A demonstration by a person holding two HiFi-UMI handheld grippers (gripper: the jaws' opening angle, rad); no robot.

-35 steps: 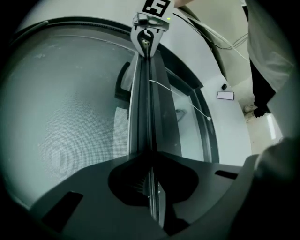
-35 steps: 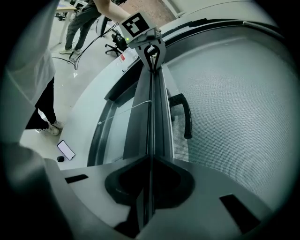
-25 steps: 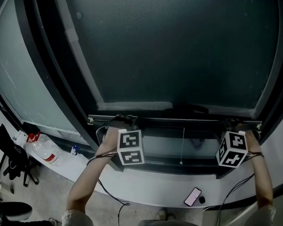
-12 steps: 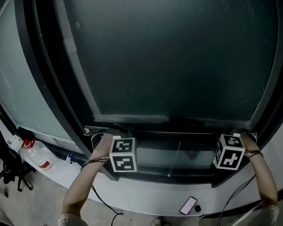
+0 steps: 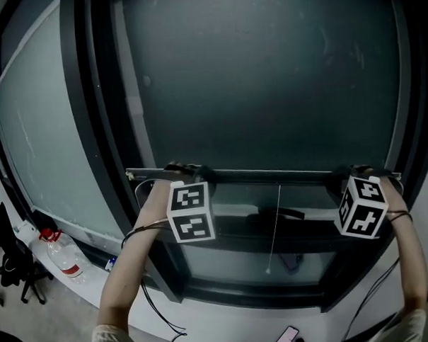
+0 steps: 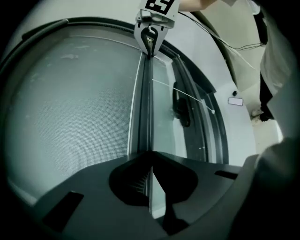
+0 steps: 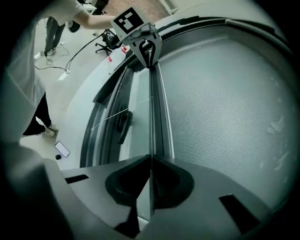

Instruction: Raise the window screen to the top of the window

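Note:
The window screen (image 5: 267,79) is dark mesh, and its thin bottom bar (image 5: 271,173) runs level across the window. My left gripper (image 5: 188,171) is shut on the bar's left end. My right gripper (image 5: 361,173) is shut on its right end. In the left gripper view the jaws (image 6: 150,185) pinch the bar's thin lip, with mesh (image 6: 70,108) to the left and the right gripper (image 6: 151,40) far along the bar. The right gripper view mirrors this: its jaws (image 7: 151,187) are closed on the lip, and the mesh (image 7: 225,103) lies to the right.
Below the bar are bare glass, a dark window handle (image 5: 276,215) and a hanging pull cord (image 5: 275,228). A water bottle (image 5: 62,253) stands on the sill at the left. A phone (image 5: 286,337) lies on the sill. A chair (image 5: 9,254) stands at the far left.
Both grippers have risen together with the bar. The screen's bottom edge sits higher on the window, which uncovers more glass and the handle beneath it.

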